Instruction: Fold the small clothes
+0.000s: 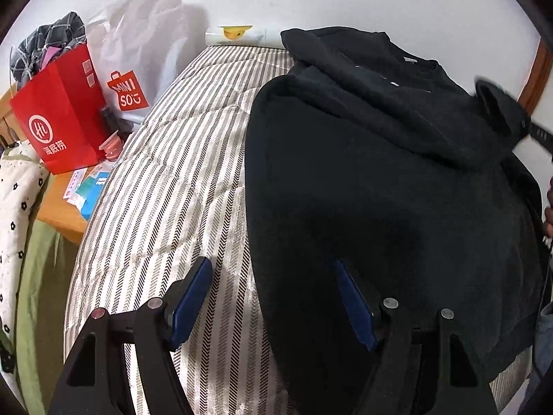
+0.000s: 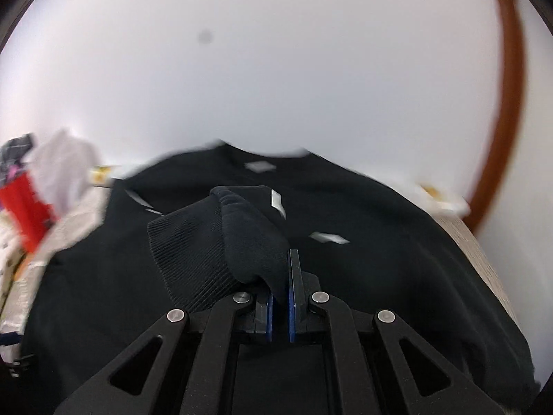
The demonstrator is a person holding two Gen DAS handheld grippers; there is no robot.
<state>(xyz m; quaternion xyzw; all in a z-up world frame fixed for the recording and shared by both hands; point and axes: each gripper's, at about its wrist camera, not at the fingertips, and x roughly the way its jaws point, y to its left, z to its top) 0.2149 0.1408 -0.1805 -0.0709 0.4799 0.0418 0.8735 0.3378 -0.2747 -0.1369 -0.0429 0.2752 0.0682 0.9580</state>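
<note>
"MINISO" on white plastic bag [image 1: 138, 52], "海底捞" on red paper bag [image 1: 62, 121]

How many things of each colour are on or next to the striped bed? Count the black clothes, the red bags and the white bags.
Black: 1, the black sweatshirt
Red: 1, the red paper bag
White: 1, the white plastic bag with a red logo
Total: 3
</note>
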